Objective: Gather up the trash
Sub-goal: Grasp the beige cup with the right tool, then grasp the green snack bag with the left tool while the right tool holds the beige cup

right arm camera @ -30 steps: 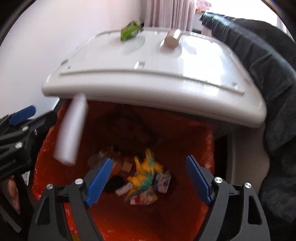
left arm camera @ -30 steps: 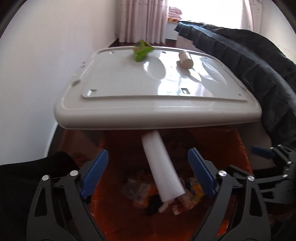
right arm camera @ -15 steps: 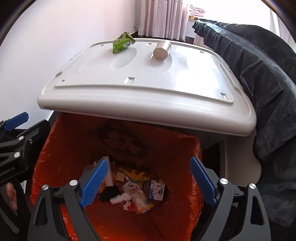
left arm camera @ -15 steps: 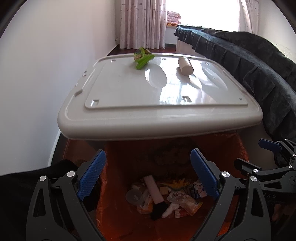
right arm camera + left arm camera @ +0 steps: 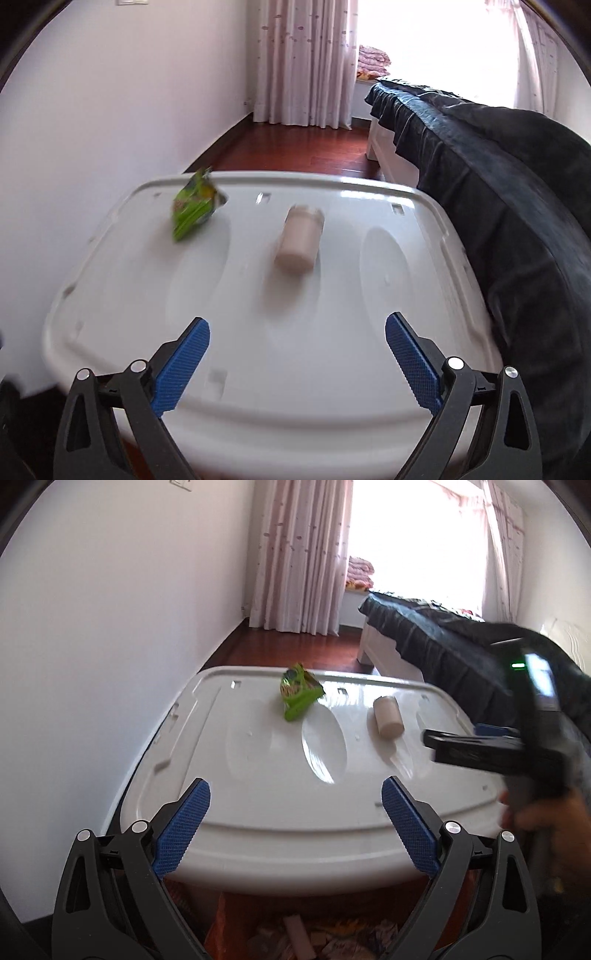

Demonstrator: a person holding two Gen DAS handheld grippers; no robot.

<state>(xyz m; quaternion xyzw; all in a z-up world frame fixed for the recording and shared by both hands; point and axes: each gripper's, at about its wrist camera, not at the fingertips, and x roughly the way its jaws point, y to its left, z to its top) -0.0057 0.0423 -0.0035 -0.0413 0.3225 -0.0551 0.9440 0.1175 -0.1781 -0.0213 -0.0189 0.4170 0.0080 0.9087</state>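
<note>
You are holding both grippers empty, left gripper [image 5: 291, 827] and right gripper [image 5: 297, 363] w/ fingers spread wide. Beige tube [image 5: 298, 238] is lying ahead between right fingers, green wrapper [image 5: 192, 208] ahead-left, both on white lid [image 5: 332, 350]. Next, prob. reaching fwd for tube.
</note>
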